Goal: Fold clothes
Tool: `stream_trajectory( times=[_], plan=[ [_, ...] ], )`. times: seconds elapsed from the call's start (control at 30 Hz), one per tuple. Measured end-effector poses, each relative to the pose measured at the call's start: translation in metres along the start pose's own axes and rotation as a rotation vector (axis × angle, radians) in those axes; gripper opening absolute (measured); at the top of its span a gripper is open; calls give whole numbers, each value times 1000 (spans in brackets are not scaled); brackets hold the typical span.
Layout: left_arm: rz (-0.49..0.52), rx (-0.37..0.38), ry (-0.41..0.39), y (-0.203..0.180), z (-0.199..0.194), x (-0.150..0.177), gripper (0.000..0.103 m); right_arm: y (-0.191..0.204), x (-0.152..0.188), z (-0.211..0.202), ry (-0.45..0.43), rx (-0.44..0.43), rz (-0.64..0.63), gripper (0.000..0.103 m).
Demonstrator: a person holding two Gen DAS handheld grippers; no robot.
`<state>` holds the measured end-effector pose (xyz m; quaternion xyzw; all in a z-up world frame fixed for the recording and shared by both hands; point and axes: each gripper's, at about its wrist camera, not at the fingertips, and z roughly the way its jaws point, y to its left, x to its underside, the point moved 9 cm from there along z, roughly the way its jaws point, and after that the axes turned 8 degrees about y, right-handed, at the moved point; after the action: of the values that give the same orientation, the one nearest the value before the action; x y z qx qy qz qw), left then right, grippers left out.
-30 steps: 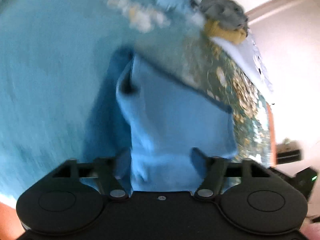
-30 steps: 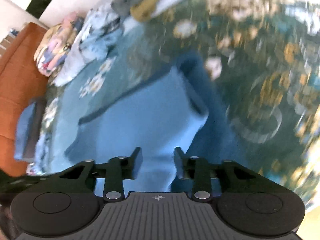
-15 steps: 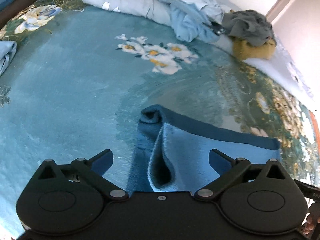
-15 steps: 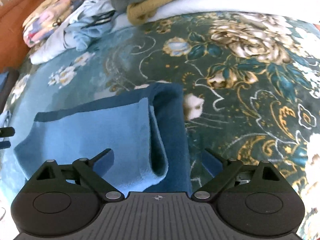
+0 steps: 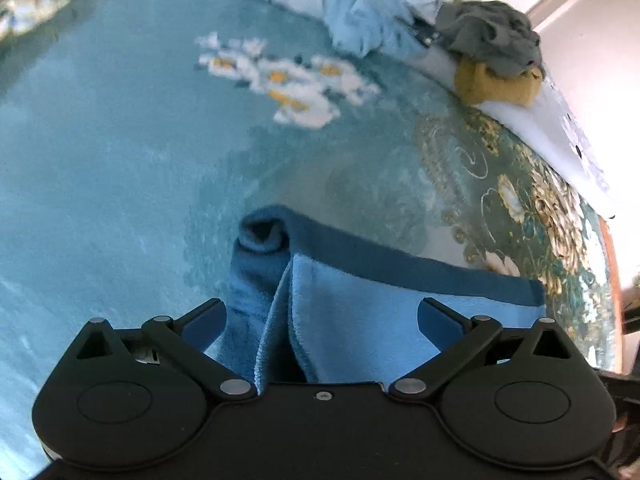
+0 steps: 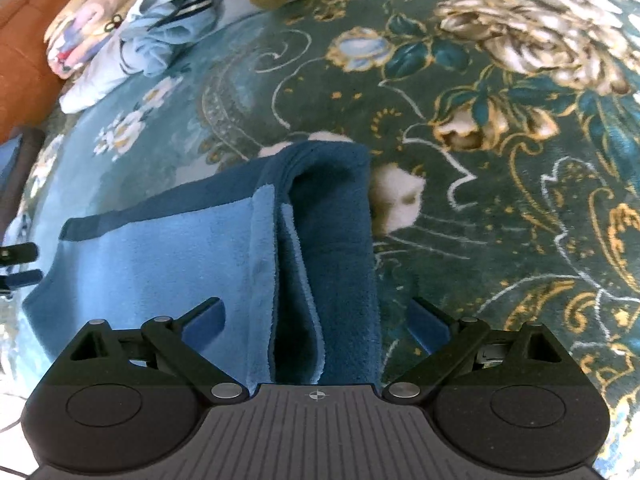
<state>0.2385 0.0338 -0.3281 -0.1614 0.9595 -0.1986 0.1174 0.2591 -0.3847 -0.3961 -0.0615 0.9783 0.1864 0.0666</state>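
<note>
A blue fleece cloth [image 5: 360, 300] lies folded on the teal floral bedspread [image 5: 100, 160], its light blue side up over a dark blue layer. My left gripper [image 5: 320, 318] hangs open over the cloth's left end, where a loose fold stands up between the spread fingers without touching them. In the right wrist view the same cloth [image 6: 160, 260] shows its right end, doubled over in a dark blue fold. My right gripper [image 6: 316, 314] is open astride that fold, its pads apart from it. The left gripper [image 6: 20, 265] peeks in at the left edge.
Along the far side of the bed lie a crumpled light blue garment [image 5: 360, 20], a grey garment [image 5: 488, 36] on a mustard one [image 5: 492, 84], and a white sheet [image 5: 560, 140]. A floral pillow [image 6: 84, 36] rests against an orange headboard [image 6: 24, 40].
A second ago both grippers had narrower jaws around the raised cloth. Both have since opened wide, the cloth has dropped flat onto the bedspread, and both have sunk closer to it.
</note>
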Motion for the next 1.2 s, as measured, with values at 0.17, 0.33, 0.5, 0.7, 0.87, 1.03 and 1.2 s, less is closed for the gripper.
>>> stream_trajectory(
  times=[0.17,0.33,0.5,0.7,0.87,1.03,1.2],
  plan=[
    [-2,-28,52,13,13,-2,101,-8,-1,5,34,-69,46,92],
    [-29,5,114,19,27,4,101,-14,-4,6,46,-142,108,93],
    [-27,66,199,23,43,15,101,-17,-4,7,78,-212,111,92],
    [-17,127,241,31,49,19,100,-25,-7,7,108,-298,141,89],
    [20,187,277,32,50,19,99,-28,-13,15,130,-417,190,75],
    [-24,258,286,40,46,16,85,-25,-18,22,192,-500,167,74],
    [4,211,278,37,46,17,84,-24,-20,25,207,-503,185,72]
  ],
)
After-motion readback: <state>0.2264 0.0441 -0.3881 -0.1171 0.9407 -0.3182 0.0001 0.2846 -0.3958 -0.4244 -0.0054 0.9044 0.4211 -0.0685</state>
